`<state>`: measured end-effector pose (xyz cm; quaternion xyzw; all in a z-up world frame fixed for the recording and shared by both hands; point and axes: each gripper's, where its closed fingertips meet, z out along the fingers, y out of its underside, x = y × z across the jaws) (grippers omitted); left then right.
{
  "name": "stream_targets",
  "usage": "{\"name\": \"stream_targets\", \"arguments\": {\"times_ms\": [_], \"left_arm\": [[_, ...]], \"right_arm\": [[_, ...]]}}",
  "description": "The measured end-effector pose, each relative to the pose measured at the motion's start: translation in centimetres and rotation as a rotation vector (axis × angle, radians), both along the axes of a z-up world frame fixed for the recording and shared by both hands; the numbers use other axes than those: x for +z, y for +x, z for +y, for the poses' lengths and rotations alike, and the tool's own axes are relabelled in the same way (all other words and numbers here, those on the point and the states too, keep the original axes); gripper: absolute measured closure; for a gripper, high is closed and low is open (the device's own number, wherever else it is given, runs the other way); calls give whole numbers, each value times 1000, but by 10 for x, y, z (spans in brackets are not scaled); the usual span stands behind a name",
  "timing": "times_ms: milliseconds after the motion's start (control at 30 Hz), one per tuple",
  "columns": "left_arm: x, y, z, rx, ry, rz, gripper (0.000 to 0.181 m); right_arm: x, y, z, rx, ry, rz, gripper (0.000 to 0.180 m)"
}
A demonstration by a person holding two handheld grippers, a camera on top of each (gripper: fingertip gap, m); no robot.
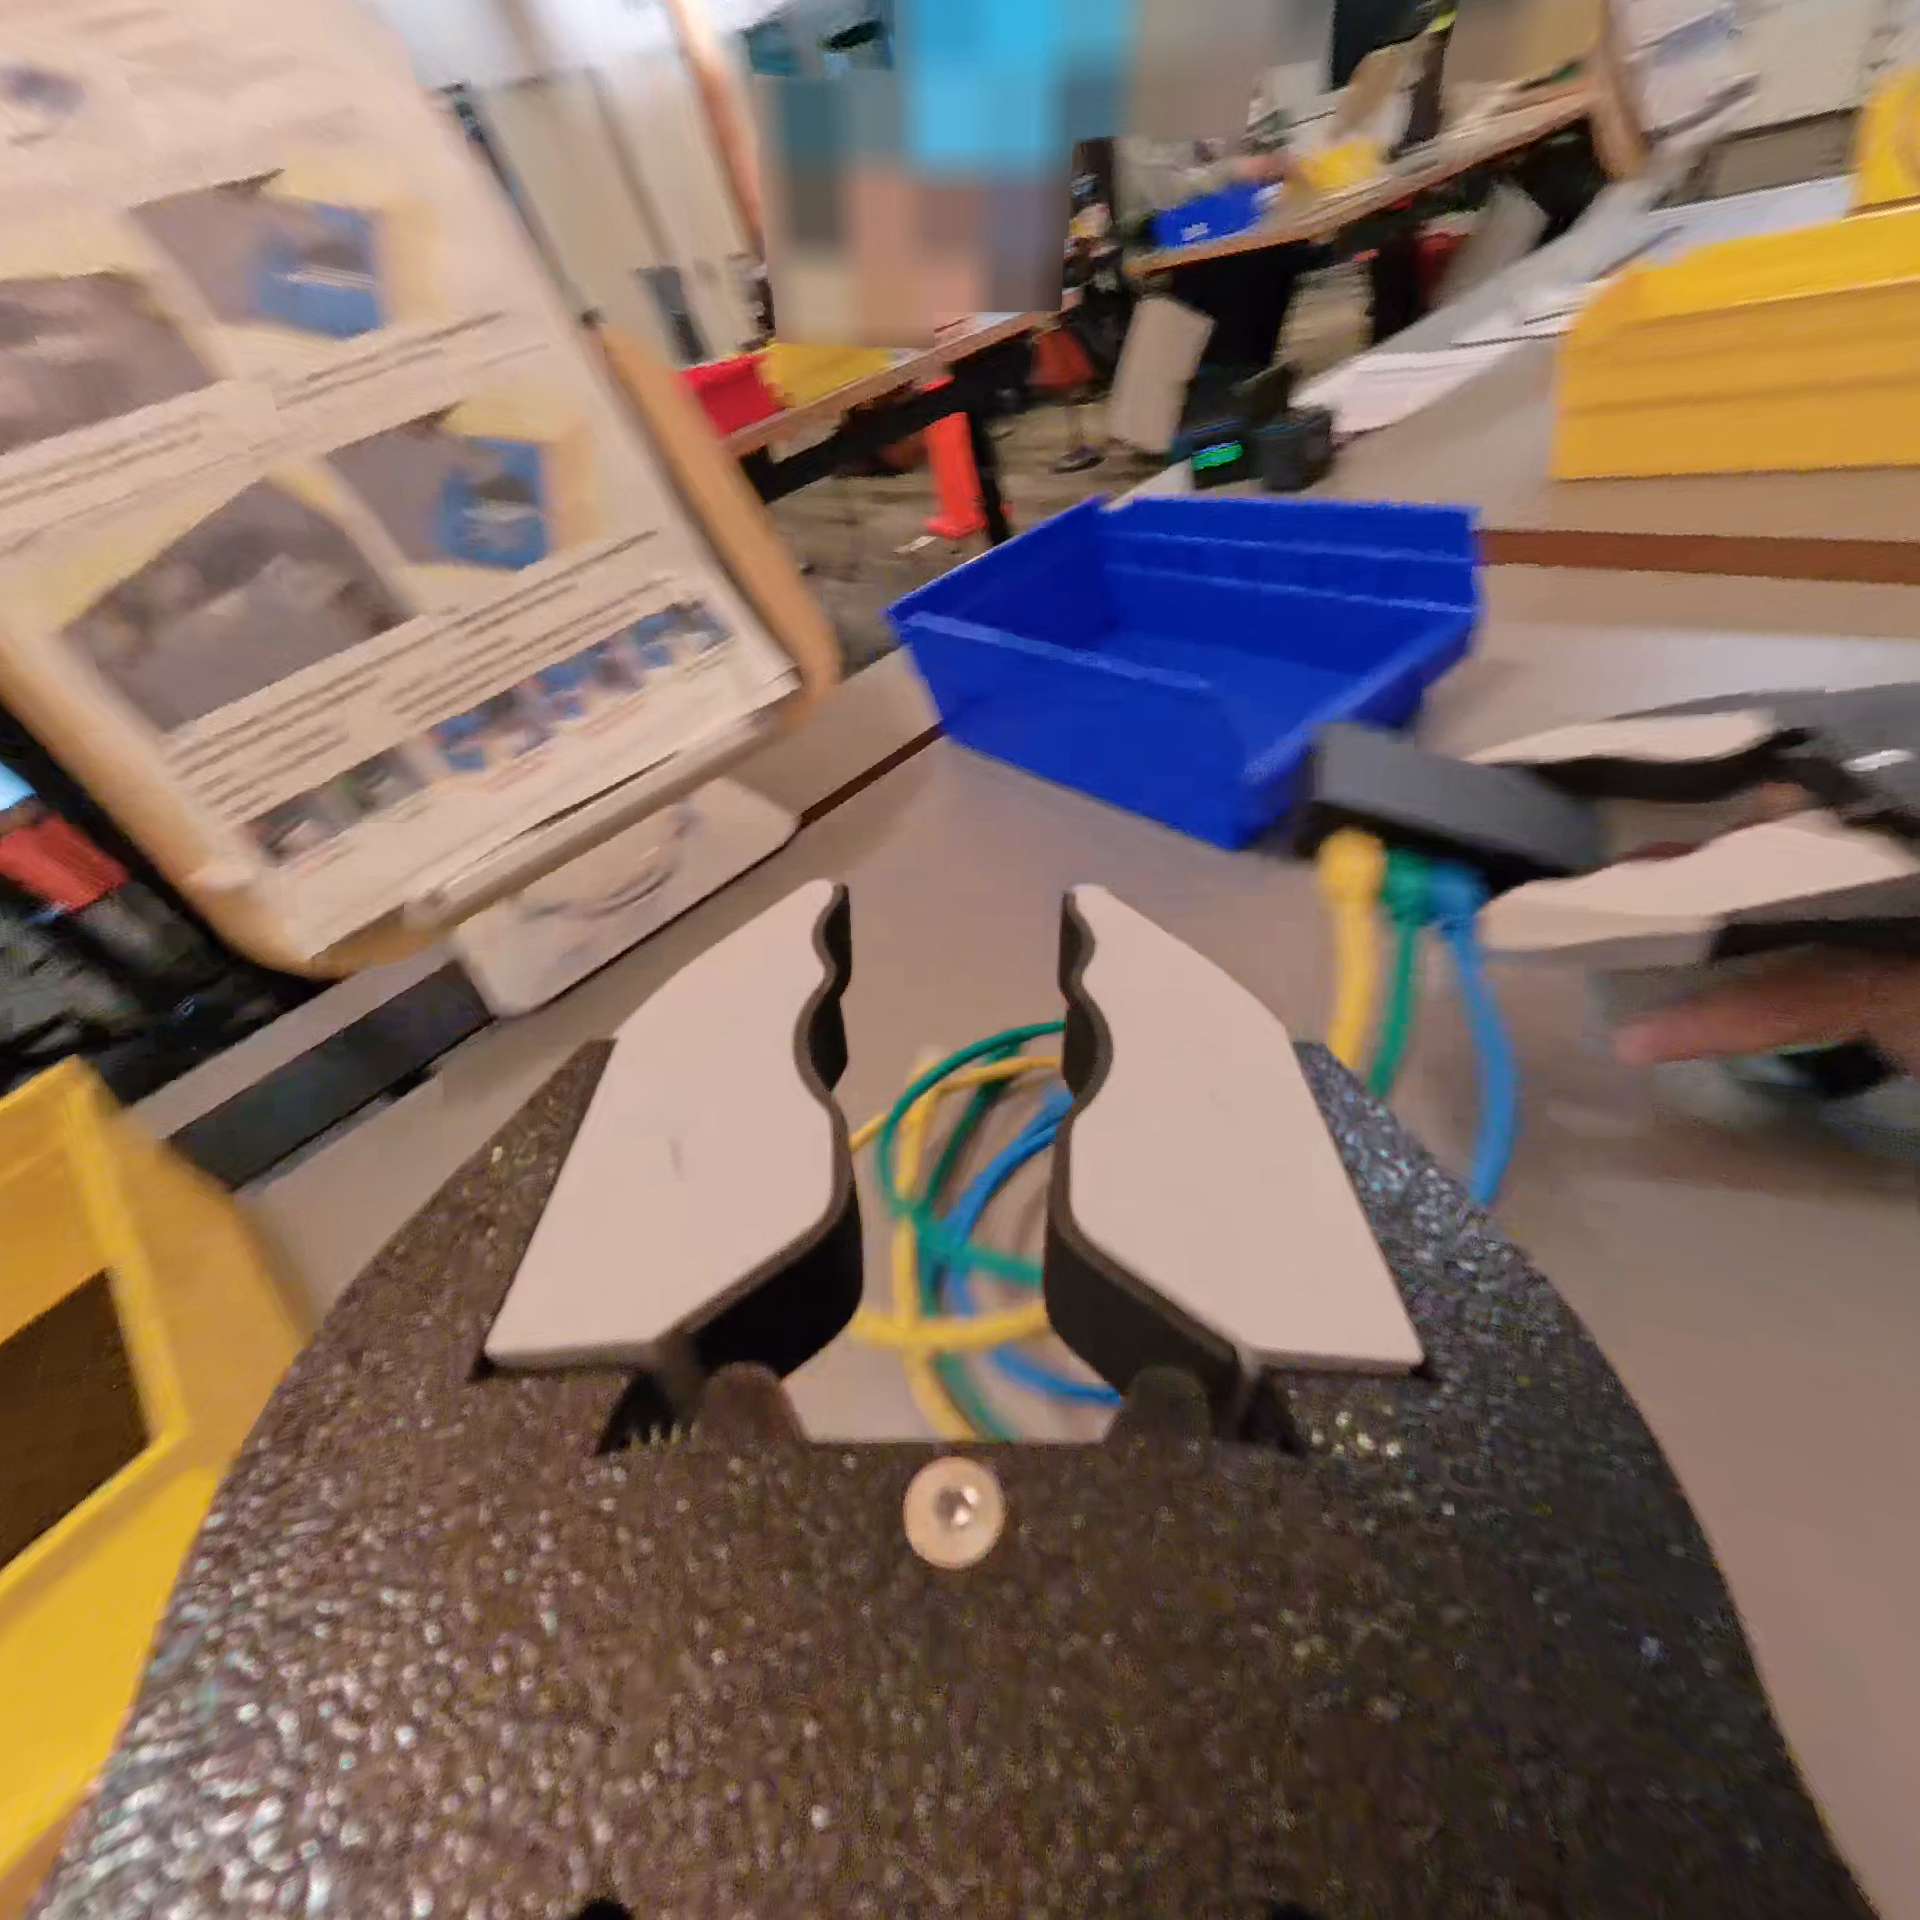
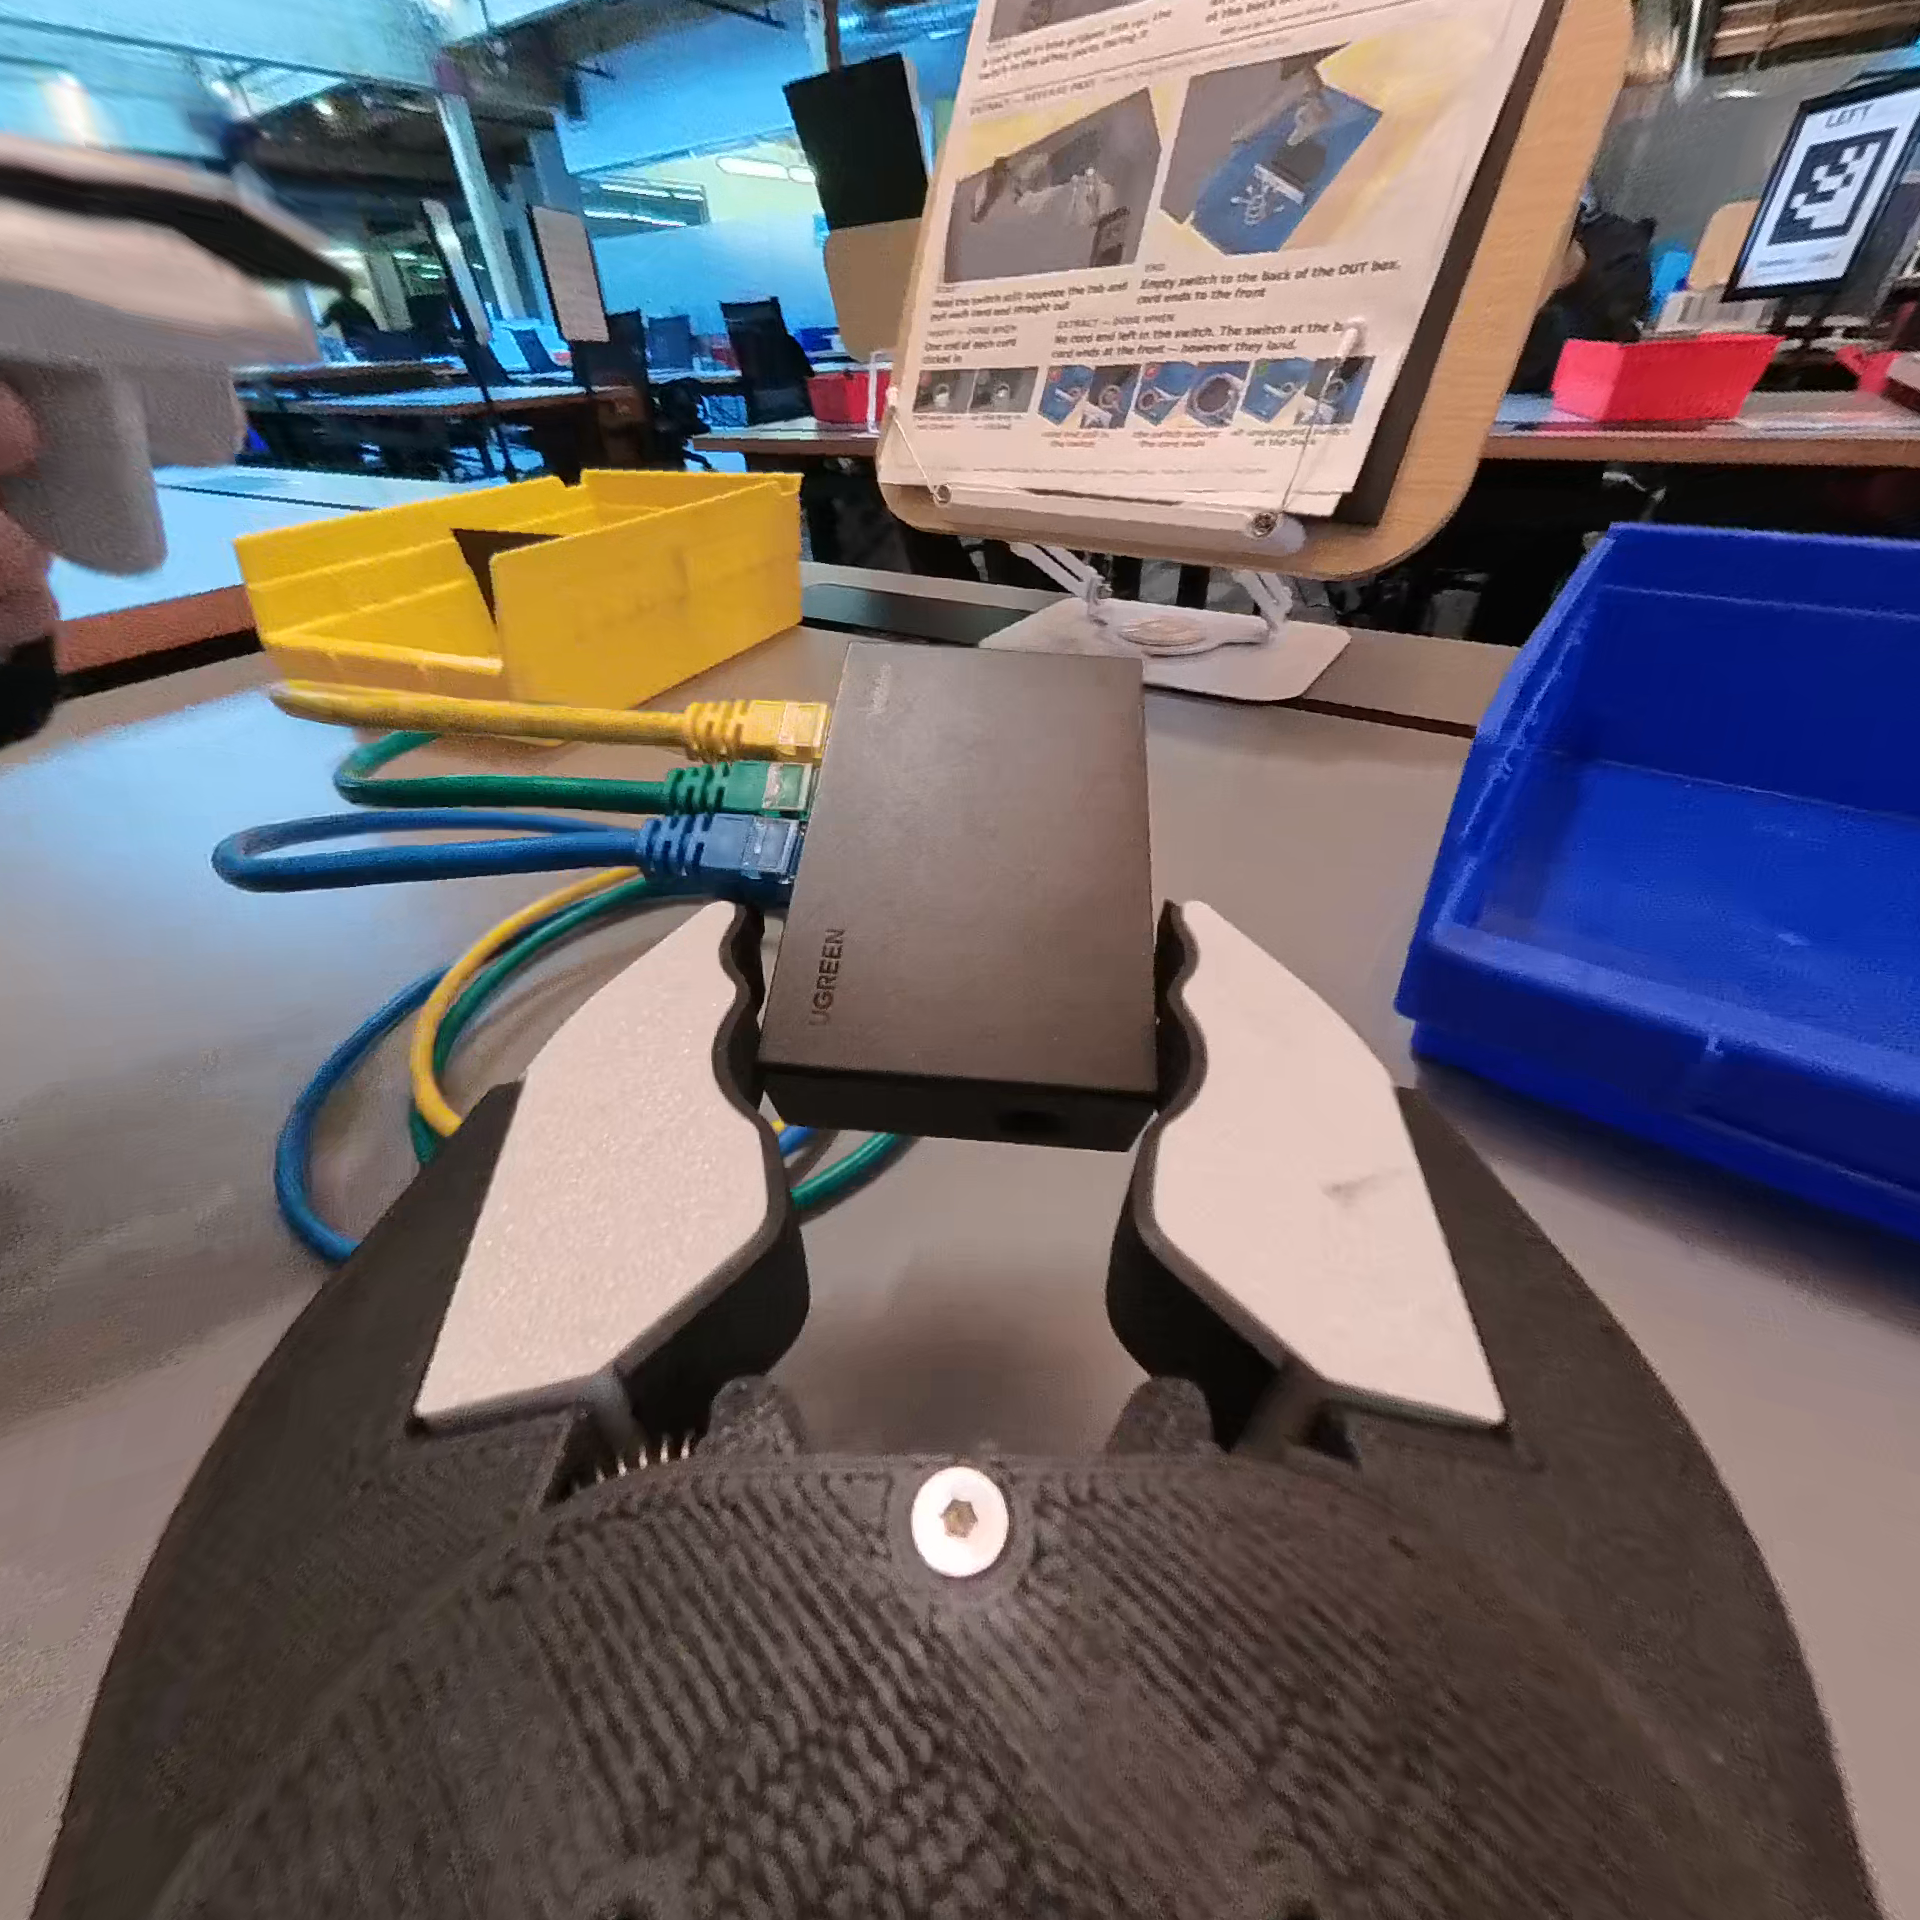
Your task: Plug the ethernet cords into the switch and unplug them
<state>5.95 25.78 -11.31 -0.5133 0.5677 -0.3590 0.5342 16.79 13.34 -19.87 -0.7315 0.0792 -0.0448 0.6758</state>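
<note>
The grey bench (image 2: 1299, 790) carries a blue bin (image 2: 1704, 862) near its right edge and a yellow bin (image 2: 540, 582) toward its far left, with a printed instruction sheet on a stand (image 2: 1174, 260) at the far edge. The right tongs (image 2: 956, 997) are clamped on the black switch (image 2: 987, 862), apparently lifted off the bench. Yellow cord (image 2: 582, 719), green cord (image 2: 582, 795) and blue cord (image 2: 499, 847) sit plugged into its left side. The left tongs (image 1: 956, 977) stand apart, empty, above the looped cords.
</note>
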Motion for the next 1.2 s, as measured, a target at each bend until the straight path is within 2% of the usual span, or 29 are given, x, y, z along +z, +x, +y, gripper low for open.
{"name": "stream_targets", "arguments": {"times_ms": [67, 167, 333, 400, 467, 633, 733, 833, 900, 1033, 1200], "left_arm": [[-30, -18, 38, 64, -55, 58, 140], [-83, -37, 73, 103, -172, 133, 138], [-126, -49, 94, 118, -249, 161, 141], [-131, -50, 96, 127, -243, 185, 141], [-130, -49, 95, 118, -230, 178, 141], [-131, -48, 97, 109, -264, 184, 141], [-133, -47, 97, 97, -287, 192, 141], [-134, -47, 97, 90, -305, 200, 141], [-134, -47, 96, 83, -309, 200, 141], [-135, -46, 94, 75, -296, 211, 143], [-136, -45, 91, 71, -255, 221, 143]], "right_arm": [[4, -1, 6, 3, -18, -3, 106], [14, 0, 19, -4, -37, -59, 106], [55, 19, 44, -34, -20, -132, 106], [89, 35, 50, -49, 6, -182, 106], [138, 60, 47, -93, 55, -238, 106], [261, 130, 11, -280, 154, -338, 106], [296, 168, -5, -371, 86, -401, 106], [294, 208, -17, -461, 39, -395, 106], [271, 226, -18, -465, -21, -349, 106], [186, 261, -8, -476, -163, -213, 107], [85, 278, -3, -573, -387, -240, 106]]}}
